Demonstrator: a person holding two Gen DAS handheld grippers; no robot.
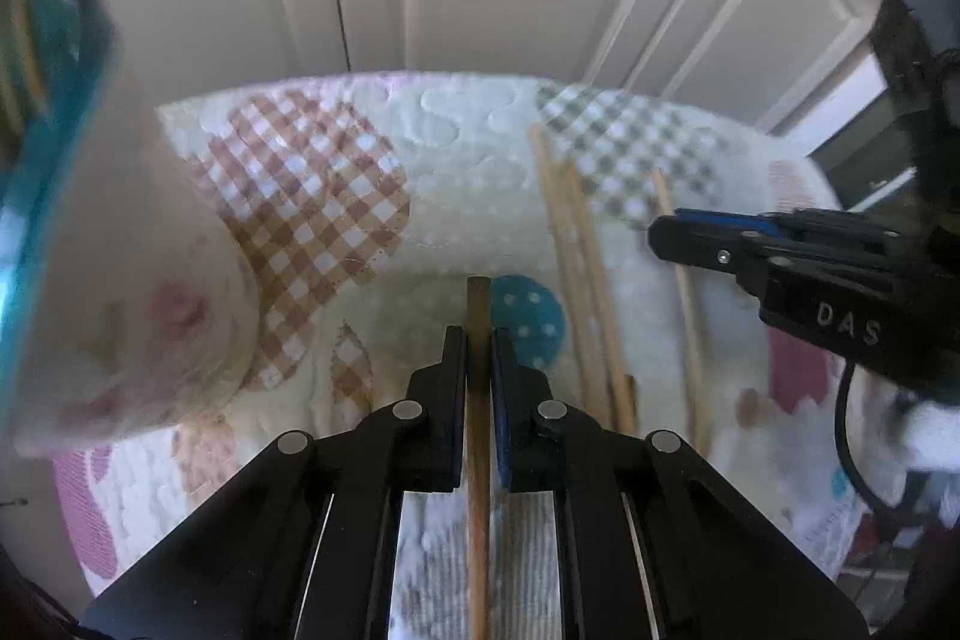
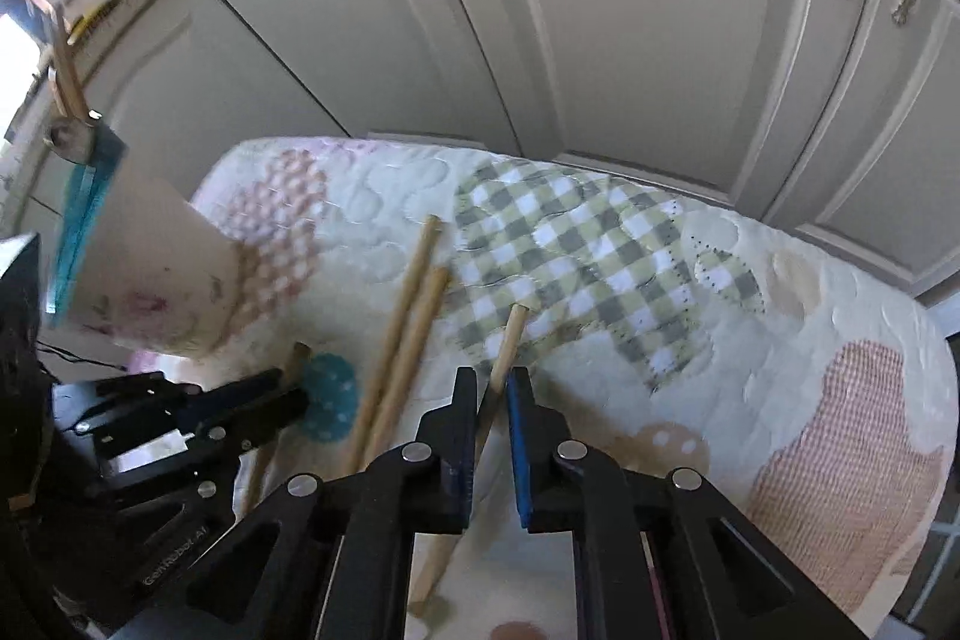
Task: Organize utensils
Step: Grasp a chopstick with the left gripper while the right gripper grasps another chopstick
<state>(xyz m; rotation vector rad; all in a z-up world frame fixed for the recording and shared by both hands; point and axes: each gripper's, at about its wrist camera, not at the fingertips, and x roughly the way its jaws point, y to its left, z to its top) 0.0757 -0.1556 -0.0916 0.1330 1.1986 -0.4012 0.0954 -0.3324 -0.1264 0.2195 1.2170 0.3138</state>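
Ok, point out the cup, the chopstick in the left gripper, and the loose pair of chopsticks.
cup (image 2: 162, 280), right wrist view, on its pale side wall.
held chopstick (image 1: 478, 304), left wrist view, on the tip past the fingers.
loose pair (image 2: 414, 304), right wrist view, on one stick's upper half.

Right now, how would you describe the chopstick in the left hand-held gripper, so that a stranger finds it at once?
Start at the patchwork quilt below the white cabinet doors. Several wooden chopsticks are on it, near a cup with a blue rim. The one you want is the only stick pinched in the left hand-held gripper, its tip beside the teal dotted patch; the pair lies loose.
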